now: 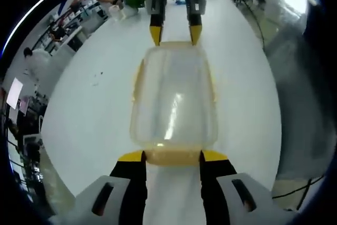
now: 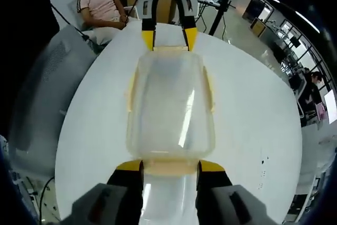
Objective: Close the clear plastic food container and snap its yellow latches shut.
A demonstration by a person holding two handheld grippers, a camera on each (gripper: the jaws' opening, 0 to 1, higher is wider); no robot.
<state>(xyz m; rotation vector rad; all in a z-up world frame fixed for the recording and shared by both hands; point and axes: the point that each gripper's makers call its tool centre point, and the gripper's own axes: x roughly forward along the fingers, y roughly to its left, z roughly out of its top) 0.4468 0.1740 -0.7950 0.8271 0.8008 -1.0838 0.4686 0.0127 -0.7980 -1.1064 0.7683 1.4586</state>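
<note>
Two tools face each other across a clear plastic container [image 1: 174, 98] that sits on a round white surface [image 1: 89, 114], away from its edges. The lid is already down on the box, so the closing part looks done; what is left, as far as I can judge, is the snapping of the yellow latches.

Starting on the left: the left tool [image 1: 172, 156] has its yellow-tipped jaws spread apart on either side of the near end latch [image 1: 171, 156], a pale yellow tab at the container's short end. The jaws stand beside the tab without pinching it, so this tool is open. In the same view the side latches [image 1: 138, 80] run along the long edges; whether they are clicked home is hard to tell.

At the other short end, the right tool [image 2: 169, 167] mirrors this: its jaws are parted and flank the end latch [image 2: 169, 168] nearest it, again gripping nothing. Seen from the right gripper view, the container [image 2: 169, 104] lies lengthwise between the two tools, and the left tool [image 2: 168, 38] reaches in from the far edge of the surface with its tips at the far end.

Both end tabs appear to splay outward slightly, which suggests they are not yet pressed down, though I cannot be sure. A seated person [image 2: 102, 6] is beyond the surface.
</note>
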